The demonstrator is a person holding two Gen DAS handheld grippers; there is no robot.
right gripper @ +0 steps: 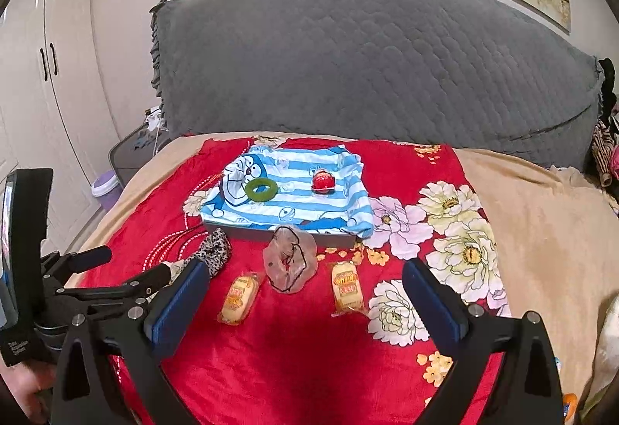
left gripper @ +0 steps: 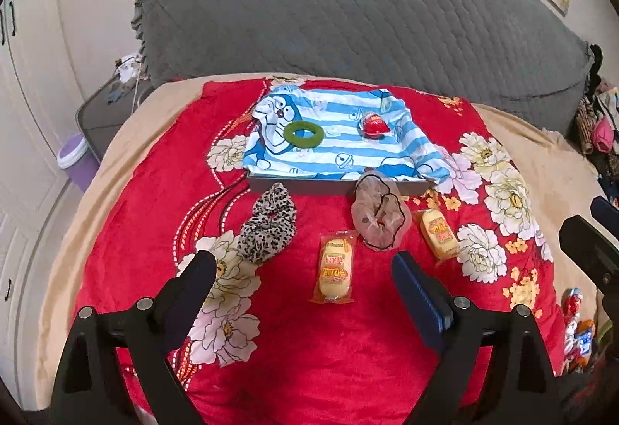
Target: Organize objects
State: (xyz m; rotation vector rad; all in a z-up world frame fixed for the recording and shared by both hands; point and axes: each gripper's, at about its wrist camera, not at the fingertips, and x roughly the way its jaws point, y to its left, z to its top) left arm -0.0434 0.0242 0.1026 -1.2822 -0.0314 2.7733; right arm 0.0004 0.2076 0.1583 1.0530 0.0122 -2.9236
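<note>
The left gripper [left gripper: 303,270] is spread wide and grasps nothing, hanging above the red floral blanket [left gripper: 301,355] with a yellow snack packet [left gripper: 334,267] between its fingers, untouched. The right gripper [right gripper: 305,282] is likewise released and empty, a 2nd snack packet [right gripper: 347,289] lying ahead of it. Beyond lie a leopard scrunchie [left gripper: 265,227] and a beige scrunchie [left gripper: 377,218]. A striped cartoon cloth [left gripper: 332,139] hides most of the grey tray [left gripper: 309,188], bearing a green ring [left gripper: 303,132] and a red capsule [left gripper: 373,124]. Shiny wrappers at the right edge [left gripper: 576,332] are cut off and unclear.
</note>
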